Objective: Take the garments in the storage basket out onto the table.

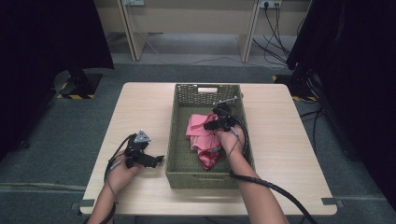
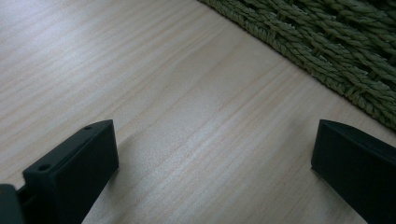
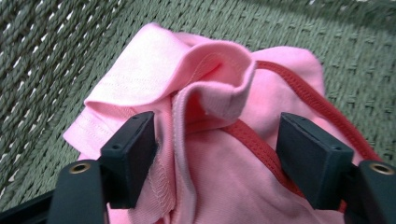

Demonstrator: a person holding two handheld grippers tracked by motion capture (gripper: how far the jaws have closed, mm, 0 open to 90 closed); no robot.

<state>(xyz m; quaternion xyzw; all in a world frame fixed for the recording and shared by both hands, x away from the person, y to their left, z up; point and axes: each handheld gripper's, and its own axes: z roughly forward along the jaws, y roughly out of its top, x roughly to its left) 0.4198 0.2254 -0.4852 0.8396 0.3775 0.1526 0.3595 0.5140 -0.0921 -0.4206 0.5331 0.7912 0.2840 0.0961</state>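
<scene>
A crumpled pink garment [image 1: 198, 128] with red trim [image 1: 208, 158] lies in the green woven basket [image 1: 171, 140] at the table's middle. My right gripper [image 1: 210, 125] reaches down into the basket onto the garment. In the right gripper view its jaws [image 3: 217, 135] stand apart on either side of a raised fold of the pink garment [image 3: 219, 88]; the left pad touches the cloth and the right pad stands off it. My left gripper [image 1: 159, 159] rests low over the wooden table [image 1: 140, 107] left of the basket, open, with bare wood between its jaws [image 2: 215, 144].
The basket's wall [image 2: 336, 42] lies close to the left gripper's right. Its woven floor [image 3: 336, 42] shows around the garment. Bare tabletop extends left and right of the basket. Dark curtains and stands flank the table; a desk and cables stand behind it.
</scene>
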